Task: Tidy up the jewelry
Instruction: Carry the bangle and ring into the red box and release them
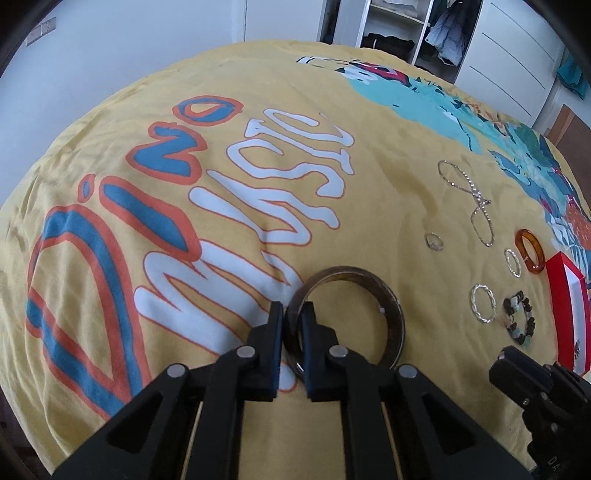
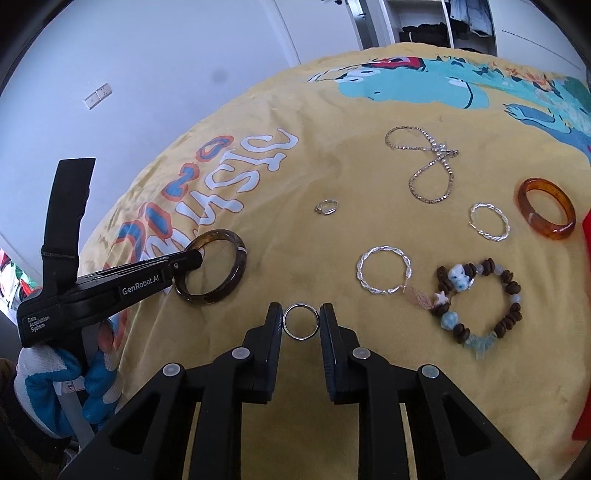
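Observation:
My left gripper (image 1: 291, 314) is shut on the rim of a dark brown bangle (image 1: 373, 280), which also shows in the right wrist view (image 2: 236, 254) resting on the yellow bedspread (image 2: 295, 166). My right gripper (image 2: 301, 319) is shut on a small silver ring (image 2: 300, 321). Spread on the bedspread are a silver chain (image 2: 428, 162), an amber bangle (image 2: 546, 214), two twisted silver hoops (image 2: 384, 275) (image 2: 489, 221), a small ring (image 2: 327, 206) and a beaded bracelet (image 2: 480, 306).
A red box (image 1: 569, 310) lies at the right edge of the bed. White wall lies behind, and an open wardrobe (image 1: 424, 33) stands beyond the bed. The left gripper's body (image 2: 92, 291) reaches in from the left.

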Available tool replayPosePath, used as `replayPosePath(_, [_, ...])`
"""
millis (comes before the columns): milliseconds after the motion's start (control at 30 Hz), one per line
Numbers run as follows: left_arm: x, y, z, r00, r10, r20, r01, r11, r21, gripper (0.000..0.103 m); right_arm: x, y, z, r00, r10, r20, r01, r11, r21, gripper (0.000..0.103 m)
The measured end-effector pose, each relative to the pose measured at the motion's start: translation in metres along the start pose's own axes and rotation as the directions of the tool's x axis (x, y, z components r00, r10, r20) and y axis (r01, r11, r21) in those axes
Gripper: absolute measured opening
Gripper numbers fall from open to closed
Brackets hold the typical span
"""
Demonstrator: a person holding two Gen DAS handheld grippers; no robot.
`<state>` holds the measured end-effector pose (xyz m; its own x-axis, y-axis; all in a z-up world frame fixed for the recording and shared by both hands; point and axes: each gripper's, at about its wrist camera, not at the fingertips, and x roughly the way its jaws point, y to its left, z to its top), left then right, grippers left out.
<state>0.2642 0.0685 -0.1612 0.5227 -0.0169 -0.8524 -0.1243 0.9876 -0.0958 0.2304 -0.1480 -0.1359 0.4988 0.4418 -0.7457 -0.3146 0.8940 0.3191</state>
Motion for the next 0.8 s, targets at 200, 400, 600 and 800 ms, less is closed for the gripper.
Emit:
replayPosePath(200, [-0.035,-0.001,-0.01,0.999,0.02,0.032,-0.02,1.0,0.013,0.008,-0.049,0.004,-0.016,0.999,-0.019,0.036,0.019,1.0,0.0,0.02])
replayPosePath(400, [-0.078,-0.001,-0.024,0.997,0.018,0.073,-0.02,0.999,0.028,0.008,-0.097,0.004,-0.036,0.996,-0.049,0.072,0.048,0.999,0.014,0.02])
replayPosePath(600, [-0.115,-0.009,-0.035,0.994,0.004,0.108,-0.01,0.998,0.058,0.008,-0.143,-0.007,-0.058,0.988,-0.095,0.124,0.089,0.995,0.054,0.02])
replayPosePath(800, [-0.137,-0.037,-0.043,0.992,-0.041,0.122,0.027,0.993,0.112,0.008,-0.179,-0.027,-0.08,0.974,-0.151,0.167,0.134,0.985,0.108,0.02])
